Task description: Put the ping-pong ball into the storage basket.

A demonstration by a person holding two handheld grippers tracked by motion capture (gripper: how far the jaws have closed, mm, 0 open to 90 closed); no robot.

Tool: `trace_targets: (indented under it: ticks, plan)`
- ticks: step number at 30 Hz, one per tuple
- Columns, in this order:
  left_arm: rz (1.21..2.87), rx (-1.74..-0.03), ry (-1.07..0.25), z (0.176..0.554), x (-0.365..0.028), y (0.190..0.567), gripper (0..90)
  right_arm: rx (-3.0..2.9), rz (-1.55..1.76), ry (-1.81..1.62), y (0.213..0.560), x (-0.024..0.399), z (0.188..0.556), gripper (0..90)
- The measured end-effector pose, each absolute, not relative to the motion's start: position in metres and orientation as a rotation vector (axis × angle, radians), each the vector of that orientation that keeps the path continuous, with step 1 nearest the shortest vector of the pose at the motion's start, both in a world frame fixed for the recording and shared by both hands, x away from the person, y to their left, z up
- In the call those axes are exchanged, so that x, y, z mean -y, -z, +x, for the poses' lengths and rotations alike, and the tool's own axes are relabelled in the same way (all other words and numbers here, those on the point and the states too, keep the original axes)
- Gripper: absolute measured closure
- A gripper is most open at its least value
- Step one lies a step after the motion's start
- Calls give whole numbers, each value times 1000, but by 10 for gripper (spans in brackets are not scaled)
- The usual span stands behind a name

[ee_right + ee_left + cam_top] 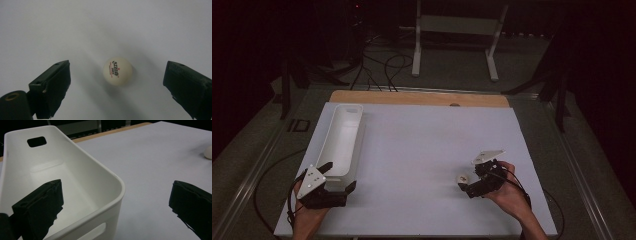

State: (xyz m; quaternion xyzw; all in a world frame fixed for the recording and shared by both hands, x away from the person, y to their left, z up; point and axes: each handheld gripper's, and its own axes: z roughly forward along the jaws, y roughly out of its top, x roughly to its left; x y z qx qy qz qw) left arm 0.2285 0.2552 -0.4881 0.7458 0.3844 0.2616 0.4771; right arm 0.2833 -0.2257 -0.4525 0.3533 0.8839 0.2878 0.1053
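A white ping-pong ball point(117, 71) with red and dark print rests on the white table top; it also appears in the high view as the ball point(461, 178). My right gripper point(117, 82) is open, its jaws standing on either side of the ball without touching it. In the high view the right gripper point(468, 177) sits low at the right, held by a hand. A long white bin point(343, 140) lies at the left. My left gripper point(339, 176) is open at the bin's near end, one jaw inside the bin point(75, 177) and one outside its corner.
The white board point(422, 150) covers a wooden table whose far edge point(419, 98) shows. Cables trail from both grippers off the near corners. A white stand point(457, 35) and cables sit on the floor beyond. The ball point(208, 152) shows at the right edge of the left gripper view.
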Motion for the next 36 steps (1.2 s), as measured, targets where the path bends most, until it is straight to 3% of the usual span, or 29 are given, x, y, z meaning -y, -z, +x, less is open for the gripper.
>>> trace_targets:
  ticks: [36]
  plan:
    - [1823, -941, -643, 228, -256, 488, 1, -2656, 1056, -723, 470, 219, 294, 86]
